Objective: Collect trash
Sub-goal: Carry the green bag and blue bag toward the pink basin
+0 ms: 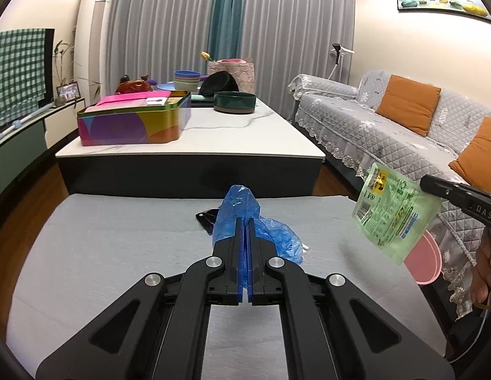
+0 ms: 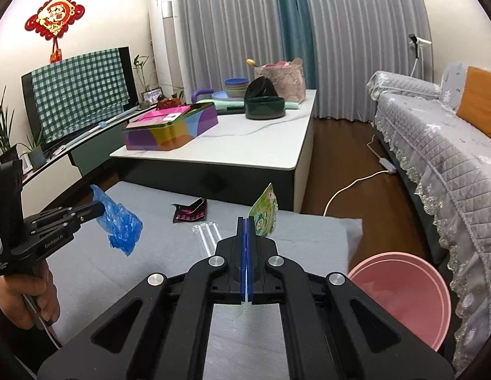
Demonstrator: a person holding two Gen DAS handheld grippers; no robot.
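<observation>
My left gripper is shut on a crumpled blue plastic bag, held above the grey mat. The right wrist view shows that same left gripper at the left with the blue bag hanging from it. My right gripper is shut on a green printed pouch, lifted off the mat. In the left wrist view the right gripper holds the green pouch at the right. A dark red wrapper and clear plastic straws lie on the mat.
A pink basin stands on the floor at the mat's right, beside the grey-covered sofa. Behind the mat is a white-topped table with a colourful tin and a green bowl. A white cable crosses the floor.
</observation>
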